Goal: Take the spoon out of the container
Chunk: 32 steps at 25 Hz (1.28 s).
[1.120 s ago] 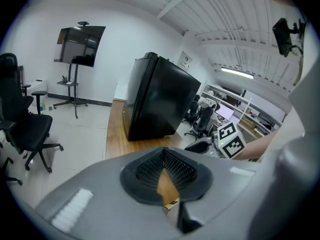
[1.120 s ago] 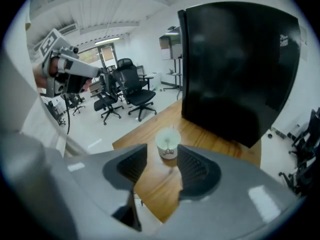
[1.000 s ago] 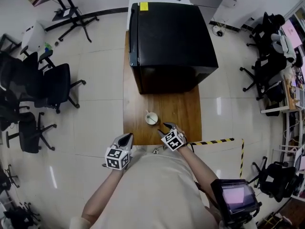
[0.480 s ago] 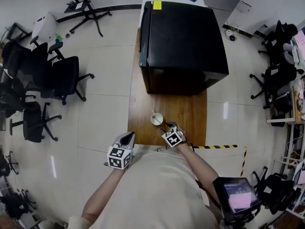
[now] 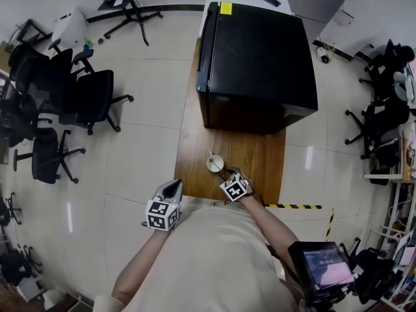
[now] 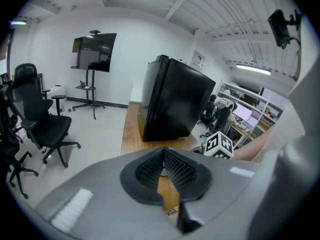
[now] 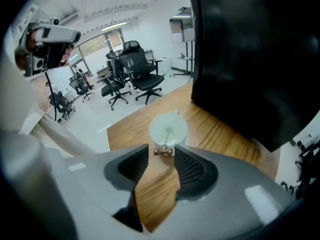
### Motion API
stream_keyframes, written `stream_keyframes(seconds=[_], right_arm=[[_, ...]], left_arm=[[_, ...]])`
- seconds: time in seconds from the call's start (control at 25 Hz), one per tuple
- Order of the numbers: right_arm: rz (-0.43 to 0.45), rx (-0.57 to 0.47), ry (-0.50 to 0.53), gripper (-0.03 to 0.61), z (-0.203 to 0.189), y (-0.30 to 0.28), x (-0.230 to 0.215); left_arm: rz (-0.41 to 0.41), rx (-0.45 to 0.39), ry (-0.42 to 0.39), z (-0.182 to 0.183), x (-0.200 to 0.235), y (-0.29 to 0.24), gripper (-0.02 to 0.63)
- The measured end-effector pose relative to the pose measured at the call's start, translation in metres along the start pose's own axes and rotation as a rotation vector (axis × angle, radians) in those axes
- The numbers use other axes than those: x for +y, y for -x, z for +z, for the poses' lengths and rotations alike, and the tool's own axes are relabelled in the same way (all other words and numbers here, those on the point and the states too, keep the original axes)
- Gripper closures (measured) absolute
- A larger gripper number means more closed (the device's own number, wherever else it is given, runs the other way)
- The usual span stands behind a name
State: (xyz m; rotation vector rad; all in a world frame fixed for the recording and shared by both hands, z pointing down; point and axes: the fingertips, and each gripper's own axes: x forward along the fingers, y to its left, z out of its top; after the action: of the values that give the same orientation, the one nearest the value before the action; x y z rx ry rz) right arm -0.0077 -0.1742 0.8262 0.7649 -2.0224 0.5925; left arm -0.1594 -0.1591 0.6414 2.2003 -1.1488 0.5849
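Closing on the spoon: the right gripper (image 5: 229,173) had its jaws spread and was drawing them in, with the coppery end of the spoon (image 7: 164,151) between the tips; the pads did not look pressed on it yet.
Spoon's place: it stood in the white container (image 7: 168,129), its thin stem showing inside and its handle leaning over the near rim toward the jaws.
Container's place: on the wooden table (image 5: 253,155), near the front edge, in front of the black cabinet (image 5: 257,64).
Doing it well: the pinch probably needed to land squarely on the handle end, then lift up and back along the handle's lean, so the light container was not dragged or tipped.
Right arm: reached forward over the table's front edge, forearm angled inward, gripper just beside the container.
Left gripper (image 5: 171,188): jaws pressed together at the tips, nothing in them.
Left arm: bent, held off the table's front left corner, apart from the container.
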Motion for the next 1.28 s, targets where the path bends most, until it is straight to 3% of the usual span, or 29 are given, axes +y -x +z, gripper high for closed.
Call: stream_keyframes(seconds=[0.12, 0.48, 0.52, 0.56, 0.8, 0.92, 1.08, 1.28], right_arm=[[0.001, -0.008, 0.021, 0.457, 0.003, 0.001, 0.0], [0.013, -0.035, -0.005, 0.465, 0.008, 0.006, -0.002], [0.004, -0.045, -0.008, 0.481, 0.011, 0.008, -0.003], [-0.005, -0.059, -0.008, 0.577, 0.014, 0.011, -0.006], [0.022, -0.08, -0.019, 0.564, 0.016, 0.018, -0.006], [0.059, -0.066, 0.007, 0.437, 0.013, 0.014, 0.003], [0.039, -0.029, 0.083, 0.423, 0.01, 0.005, 0.013], [0.003, -0.004, 0.086, 0.423, 0.009, -0.005, 0.014]], left_arm=[[0.02, -0.006, 0.011, -0.002, 0.003, 0.003, 0.614], [0.049, -0.021, 0.024, -0.004, 0.003, 0.005, 0.614], [0.048, -0.021, 0.024, -0.004, 0.002, 0.004, 0.614], [0.048, -0.021, 0.023, -0.003, 0.002, 0.003, 0.614], [0.048, -0.019, 0.017, -0.004, 0.004, -0.001, 0.614], [0.052, -0.021, 0.013, -0.003, 0.004, 0.001, 0.614], [0.066, -0.014, 0.02, -0.006, 0.006, 0.008, 0.614], [0.067, -0.01, 0.014, -0.005, 0.003, 0.008, 0.614]])
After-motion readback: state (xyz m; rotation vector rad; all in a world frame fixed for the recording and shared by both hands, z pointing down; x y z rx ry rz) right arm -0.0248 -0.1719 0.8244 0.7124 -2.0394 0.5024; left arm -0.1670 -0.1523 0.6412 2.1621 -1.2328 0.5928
